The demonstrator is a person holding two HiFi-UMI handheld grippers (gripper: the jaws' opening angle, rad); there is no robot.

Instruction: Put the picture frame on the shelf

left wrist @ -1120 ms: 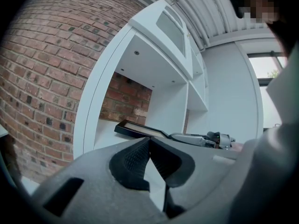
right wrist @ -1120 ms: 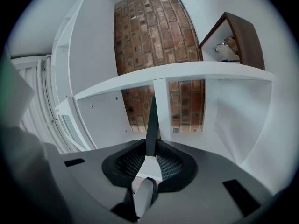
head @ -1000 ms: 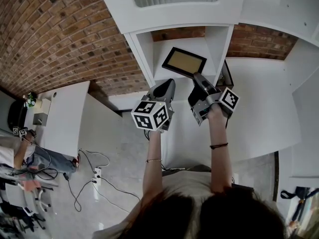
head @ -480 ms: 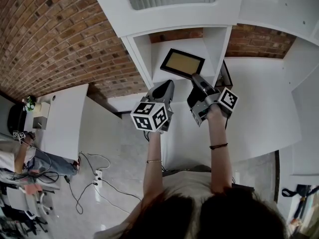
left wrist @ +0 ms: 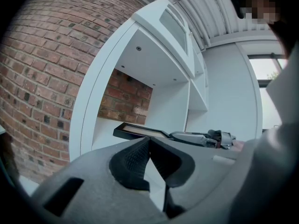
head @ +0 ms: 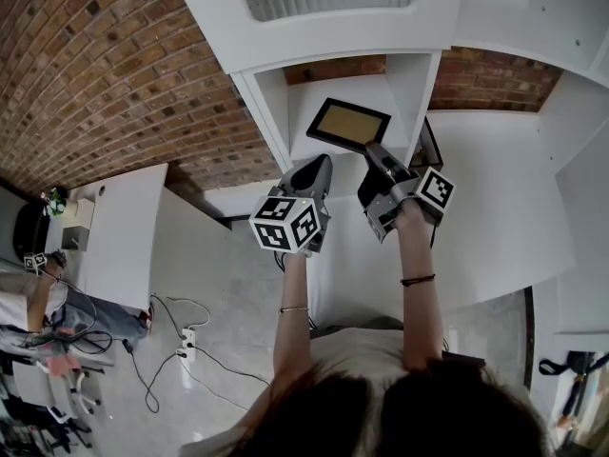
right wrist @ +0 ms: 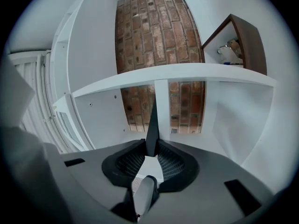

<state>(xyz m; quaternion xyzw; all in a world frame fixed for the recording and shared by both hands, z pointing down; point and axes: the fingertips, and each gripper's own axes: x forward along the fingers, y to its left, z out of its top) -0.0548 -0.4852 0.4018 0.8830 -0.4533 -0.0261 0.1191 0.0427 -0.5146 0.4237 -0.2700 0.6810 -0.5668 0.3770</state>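
Right tool [head: 373,150] is clamped on the near edge of the picture frame [head: 349,124]. In the right gripper view the jaws are partly closed with the thin dark edge of the frame [right wrist: 152,125] pinched between the pads, seen edge-on. The frame is black-bordered with a tan middle. It is held roughly flat and level, and sticks into the open compartment of the white shelf unit [head: 269,98], between its two side walls. Can't tell if its underside touches the shelf board.

Left tool [head: 316,163] has its jaws together with the tips meeting and nothing between them. It sits just beside the right tool, to its left, in front of the same compartment. The left gripper view shows the frame [left wrist: 140,131] ahead with the right tool [left wrist: 205,138] on its near end.

A red brick wall [head: 105,65] shows behind the shelf and to its left. A brown open box [right wrist: 245,36] with small figures inside stands on the board above, on the right.
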